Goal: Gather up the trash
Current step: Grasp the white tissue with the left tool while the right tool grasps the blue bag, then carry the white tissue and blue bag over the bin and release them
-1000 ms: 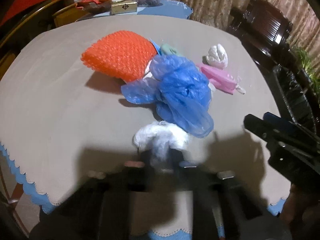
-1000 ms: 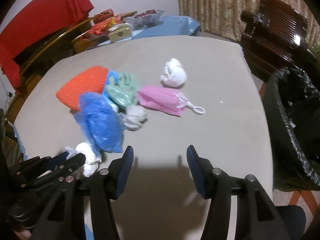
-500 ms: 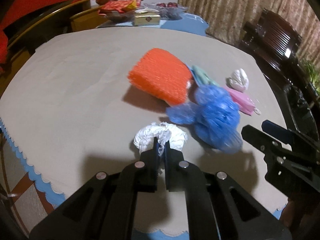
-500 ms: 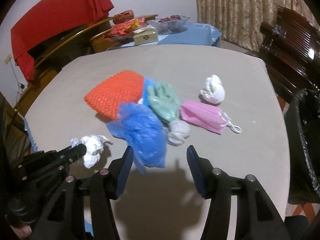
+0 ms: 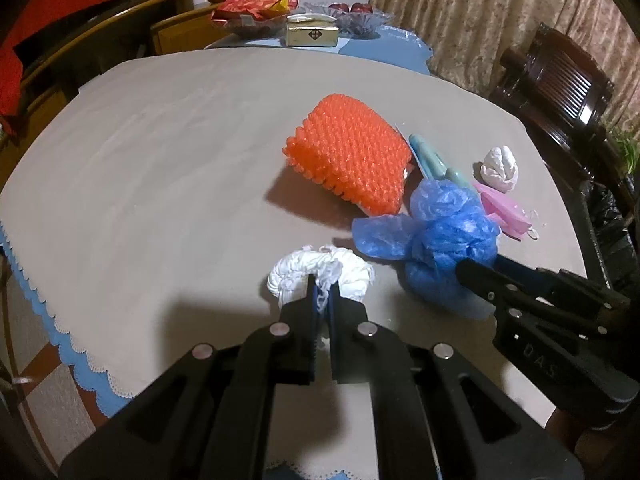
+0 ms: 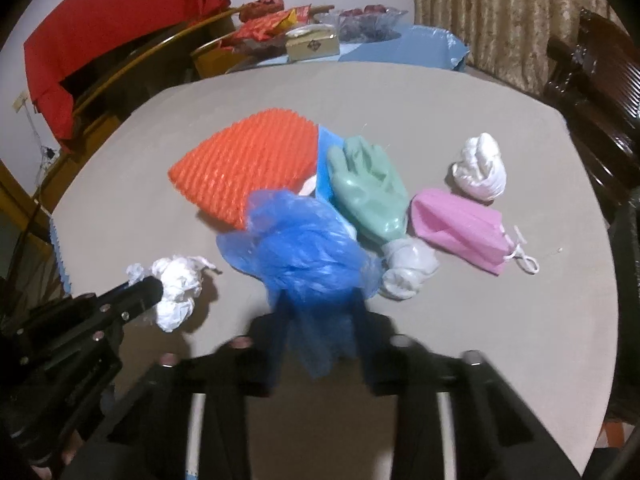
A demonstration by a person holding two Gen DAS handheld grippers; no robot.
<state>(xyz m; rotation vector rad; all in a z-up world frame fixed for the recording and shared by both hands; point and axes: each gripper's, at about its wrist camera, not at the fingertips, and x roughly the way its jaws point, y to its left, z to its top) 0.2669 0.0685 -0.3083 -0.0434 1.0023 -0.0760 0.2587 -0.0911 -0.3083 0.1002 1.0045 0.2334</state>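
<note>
My left gripper is shut on a crumpled white tissue, which also shows in the right wrist view at the table's near left. My right gripper is open, its blurred fingers on either side of the crumpled blue plastic bag, which also shows in the left wrist view. Behind lie an orange bubble-wrap pad, a green rubber glove, a pink face mask, a white wad and a small grey-white wad.
The table has a beige cloth with a blue scalloped edge. A black-lined trash bin stands off the right edge. A dark wooden chair is at the far right. A side table with snacks and a box is behind.
My right gripper moved forward onto the blue bag, which now sits between its fingers. My left gripper stays shut on the white tissue and has shifted left of the pile.
</note>
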